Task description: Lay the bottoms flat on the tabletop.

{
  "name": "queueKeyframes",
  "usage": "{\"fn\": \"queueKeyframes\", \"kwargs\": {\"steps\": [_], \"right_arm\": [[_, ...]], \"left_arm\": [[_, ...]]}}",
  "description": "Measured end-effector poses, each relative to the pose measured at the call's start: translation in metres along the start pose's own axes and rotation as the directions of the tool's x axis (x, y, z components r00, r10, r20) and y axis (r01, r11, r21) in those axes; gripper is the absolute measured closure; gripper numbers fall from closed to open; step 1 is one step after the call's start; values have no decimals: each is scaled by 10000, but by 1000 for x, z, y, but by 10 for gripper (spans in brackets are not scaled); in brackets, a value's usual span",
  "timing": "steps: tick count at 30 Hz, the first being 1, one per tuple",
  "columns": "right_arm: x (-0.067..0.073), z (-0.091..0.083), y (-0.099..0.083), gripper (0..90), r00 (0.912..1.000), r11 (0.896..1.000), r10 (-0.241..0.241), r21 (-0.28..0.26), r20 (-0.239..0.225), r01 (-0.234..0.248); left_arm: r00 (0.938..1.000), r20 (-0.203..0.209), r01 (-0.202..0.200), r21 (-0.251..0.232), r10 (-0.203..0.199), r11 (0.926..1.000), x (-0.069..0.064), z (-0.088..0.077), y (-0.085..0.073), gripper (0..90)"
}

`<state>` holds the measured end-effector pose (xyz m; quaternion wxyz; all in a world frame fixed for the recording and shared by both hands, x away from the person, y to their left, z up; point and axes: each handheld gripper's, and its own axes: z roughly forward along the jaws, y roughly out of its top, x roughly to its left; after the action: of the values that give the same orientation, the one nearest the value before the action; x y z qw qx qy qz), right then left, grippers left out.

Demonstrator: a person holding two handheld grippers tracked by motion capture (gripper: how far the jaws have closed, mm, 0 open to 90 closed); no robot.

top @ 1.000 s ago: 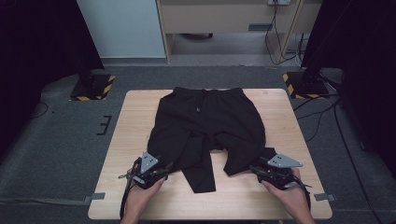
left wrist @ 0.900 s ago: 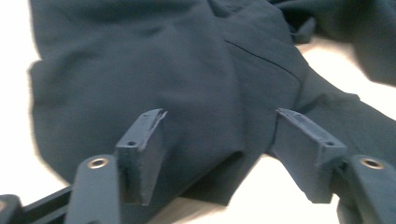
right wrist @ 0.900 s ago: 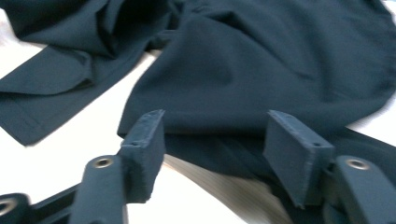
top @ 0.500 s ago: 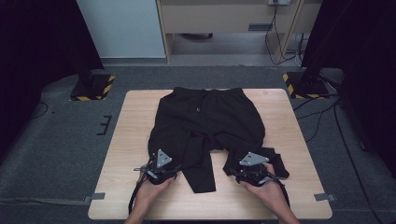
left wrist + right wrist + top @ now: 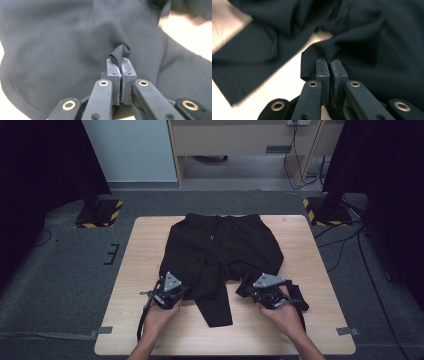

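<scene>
Centrally on the table (image 5: 150, 245): black trousers (image 5: 225, 247), waistband toward the far edge, legs folded back toward the near edge. Lay fully within the tabletop, with one narrow strip of cloth reaching nearest to the near edge, between the two hands.

Left gripper (image 5: 172, 292): positioned at the trousers' near-left edge. Jaws had just been closing and stood pressed together on a raised fold of the cloth (image 5: 120, 53), pinched between the pads in the left gripper view. Bare wood left of and behind this gripper, out to the left and near edges.

Right gripper (image 5: 260, 295): positioned at the near-right hem. Jaws likewise just closed, pinching a corner of cloth (image 5: 323, 53) between the pads in the right gripper view. More black cloth just right of this hand; bare wood beyond, to the right edge.

Open tabletop between both hands and the near edge, and along both sides of the trousers. Far edge nearly met by the waistband.
</scene>
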<state>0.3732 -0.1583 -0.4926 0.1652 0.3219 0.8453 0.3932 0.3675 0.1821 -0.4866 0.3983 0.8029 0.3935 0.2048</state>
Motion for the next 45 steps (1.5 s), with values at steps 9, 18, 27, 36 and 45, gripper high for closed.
{"fn": "queueKeyframes", "kwargs": {"steps": [9,18,27,36,45], "right_arm": [[-55,4,45,865,9962,9991,401,-173,775,-389],[-85,45,16,836,9791,9857,1448,658,1428,-1553],[-73,29,15,424,9782,9880,1512,98,1423,-1541],[-47,-16,6,229,9700,9882,1508,-565,1904,-1426],[-38,-40,-38,533,9707,9862,1615,-661,1779,-1519]], "left_arm": [[9990,-163,418,-585,-428,9974,28,33,72,876],[9939,-345,1048,112,-1044,9944,49,98,49,867],[9897,-398,1355,-426,-1372,9899,54,98,34,565],[9901,-380,1282,-1453,-1350,9811,29,32,27,362],[9945,149,1045,-1503,-1035,9831,4,4,-18,354]]}}
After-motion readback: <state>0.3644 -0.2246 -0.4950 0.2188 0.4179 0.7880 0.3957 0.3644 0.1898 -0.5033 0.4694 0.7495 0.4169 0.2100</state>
